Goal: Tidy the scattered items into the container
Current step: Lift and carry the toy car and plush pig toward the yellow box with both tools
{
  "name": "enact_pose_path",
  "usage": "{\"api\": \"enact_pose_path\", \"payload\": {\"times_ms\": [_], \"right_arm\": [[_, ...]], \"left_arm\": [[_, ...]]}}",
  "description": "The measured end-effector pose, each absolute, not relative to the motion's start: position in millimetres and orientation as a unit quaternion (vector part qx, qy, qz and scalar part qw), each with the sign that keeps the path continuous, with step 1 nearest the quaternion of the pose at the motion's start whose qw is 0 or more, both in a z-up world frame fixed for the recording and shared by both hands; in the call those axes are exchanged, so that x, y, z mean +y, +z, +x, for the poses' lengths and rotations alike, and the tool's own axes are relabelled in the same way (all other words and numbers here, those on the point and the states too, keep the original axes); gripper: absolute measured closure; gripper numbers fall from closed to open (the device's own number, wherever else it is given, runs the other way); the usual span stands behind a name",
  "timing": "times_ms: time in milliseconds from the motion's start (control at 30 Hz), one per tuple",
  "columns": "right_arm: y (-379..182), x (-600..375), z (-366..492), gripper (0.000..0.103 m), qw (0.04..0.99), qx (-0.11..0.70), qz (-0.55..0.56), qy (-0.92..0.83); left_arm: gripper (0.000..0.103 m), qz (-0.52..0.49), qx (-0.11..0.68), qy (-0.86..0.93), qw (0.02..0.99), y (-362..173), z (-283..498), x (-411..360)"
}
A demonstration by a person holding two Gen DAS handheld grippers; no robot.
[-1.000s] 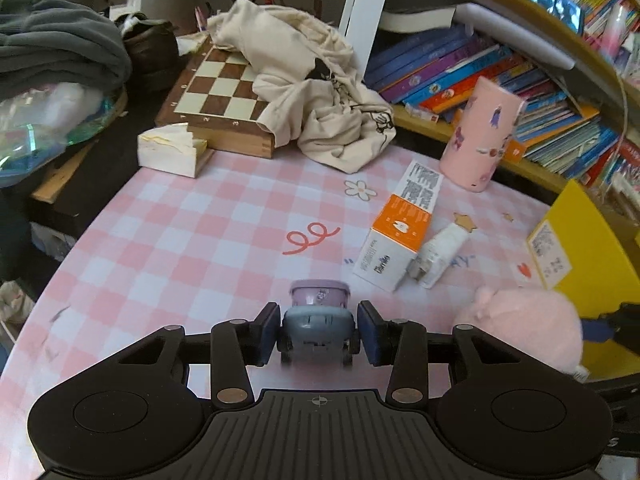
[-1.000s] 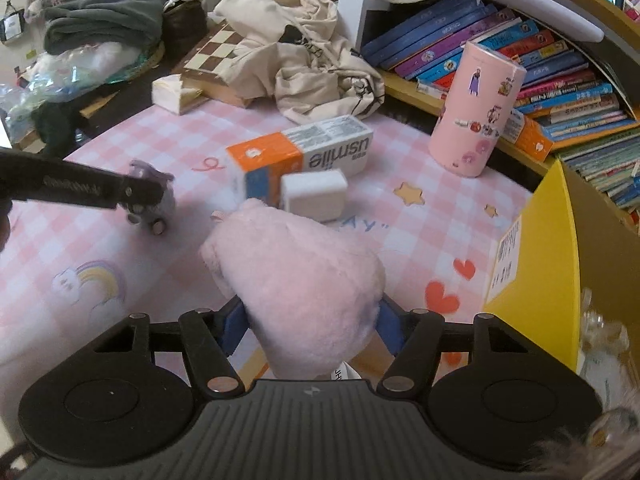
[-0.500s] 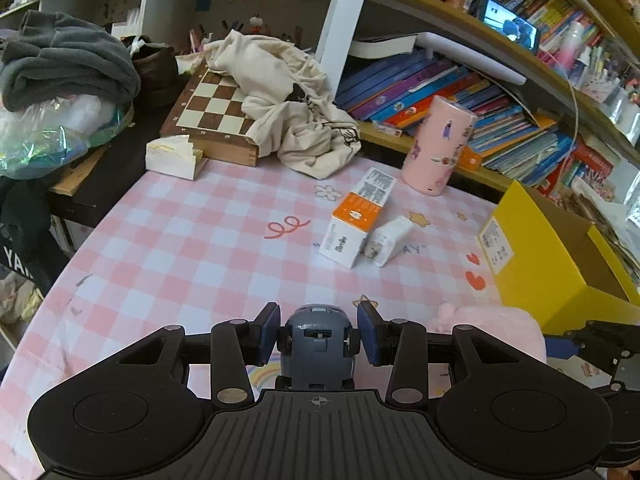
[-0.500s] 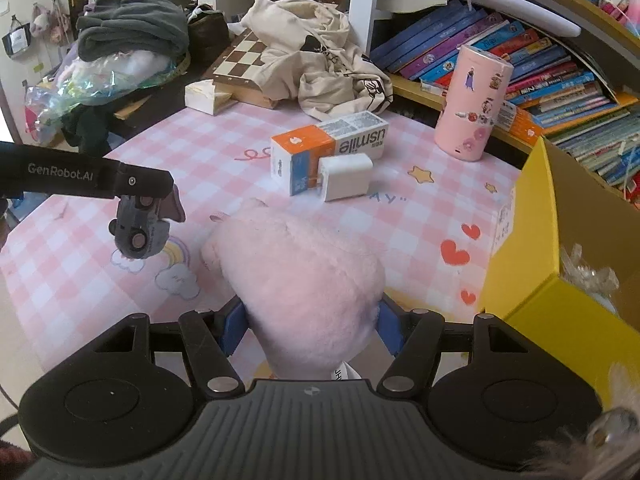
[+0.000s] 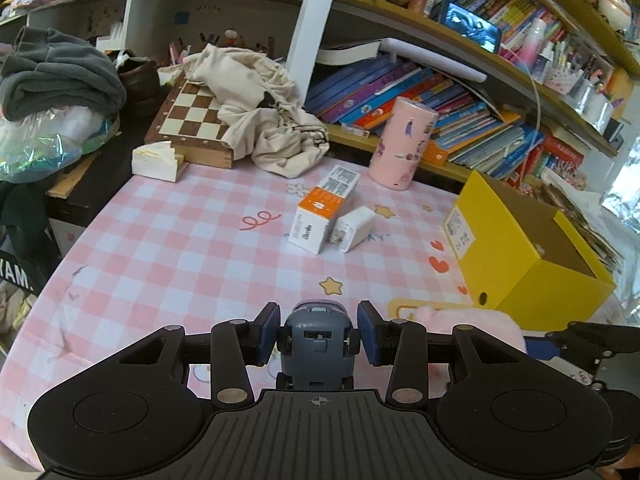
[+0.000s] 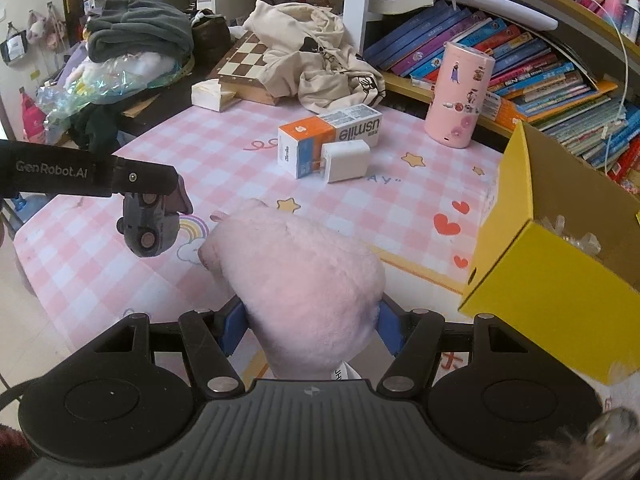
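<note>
My left gripper (image 5: 318, 334) is shut on a small grey toy car (image 5: 316, 348) and holds it in the air above the pink checked table; the car also shows in the right wrist view (image 6: 150, 220). My right gripper (image 6: 310, 330) is shut on a pink plush toy (image 6: 304, 280), lifted beside the open yellow box (image 6: 548, 280). That box stands at the table's right edge (image 5: 520, 260). An orange and white usmile carton (image 5: 324, 212) and a white charger (image 5: 354, 228) lie side by side mid-table.
A pink printed tumbler (image 5: 402, 144) stands at the back by a low shelf of books (image 5: 460, 116). A beige cloth bag (image 5: 256, 108) lies over a chessboard (image 5: 192, 120) at the back left, with a white tissue box (image 5: 156, 162) beside it.
Both grippers have risen and pulled back from the table with their loads. The toy car was on the table a second ago and now hangs in the air. The yellow box has come nearer.
</note>
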State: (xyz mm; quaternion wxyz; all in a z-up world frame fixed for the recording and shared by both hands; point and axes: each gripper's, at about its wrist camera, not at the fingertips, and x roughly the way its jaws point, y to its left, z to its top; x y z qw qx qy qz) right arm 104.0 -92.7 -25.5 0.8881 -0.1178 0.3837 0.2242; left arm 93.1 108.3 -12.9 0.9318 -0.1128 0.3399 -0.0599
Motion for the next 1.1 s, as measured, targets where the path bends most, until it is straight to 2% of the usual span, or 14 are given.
{"api": "enact_pose_path", "payload": {"times_ms": [500, 1100], "right_arm": [[-14.6, -112.0, 76.4, 0.04, 0.907, 0.367, -0.098, 0.18], [-15.3, -152.6, 50.2, 0.04, 0.917, 0.381, -0.049, 0.106]], "left_arm": [[0.062, -0.099, 0.317, -0.113, 0.937, 4.4, 73.1, 85.9], [0.062, -0.094, 0.325, -0.183, 0.923, 7.2, 68.6, 53.9]]}}
